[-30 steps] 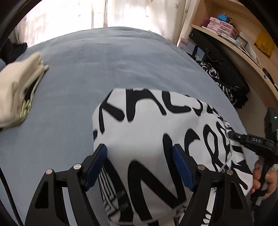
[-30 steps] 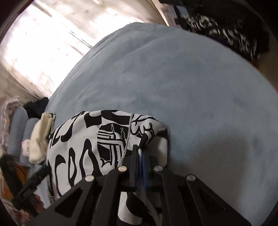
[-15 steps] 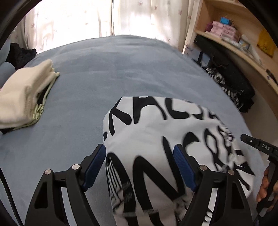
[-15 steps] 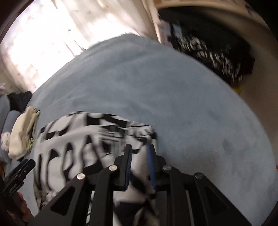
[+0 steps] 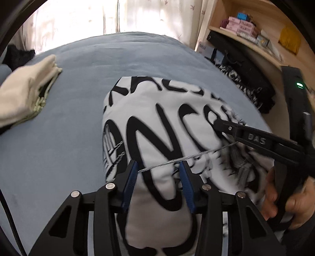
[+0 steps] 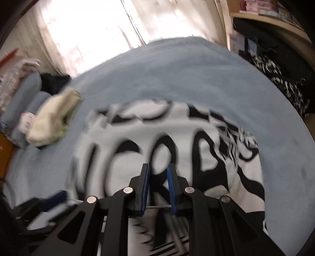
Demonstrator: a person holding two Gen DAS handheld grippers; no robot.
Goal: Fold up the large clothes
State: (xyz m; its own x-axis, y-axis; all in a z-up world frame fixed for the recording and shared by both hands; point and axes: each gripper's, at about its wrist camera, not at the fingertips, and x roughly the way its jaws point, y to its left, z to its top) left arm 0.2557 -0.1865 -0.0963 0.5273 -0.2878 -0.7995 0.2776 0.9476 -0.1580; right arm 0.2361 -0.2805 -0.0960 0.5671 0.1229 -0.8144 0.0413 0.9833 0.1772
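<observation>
A big white shirt with black letters (image 5: 169,126) lies folded on the blue bed (image 5: 59,141). The left gripper (image 5: 158,173) hangs over the near end of the shirt, partly open, holding nothing. The right gripper (image 6: 158,177) is open a little over the shirt. A cream cloth (image 5: 21,98) sits well apart

Daylight floods through the blown-out curtains (image 5: 118,17) behind the bed (image 5: 69,128), both fisheye views curve and darken at the rims, and the right wrist view is heavily motion-blurred.
</observation>
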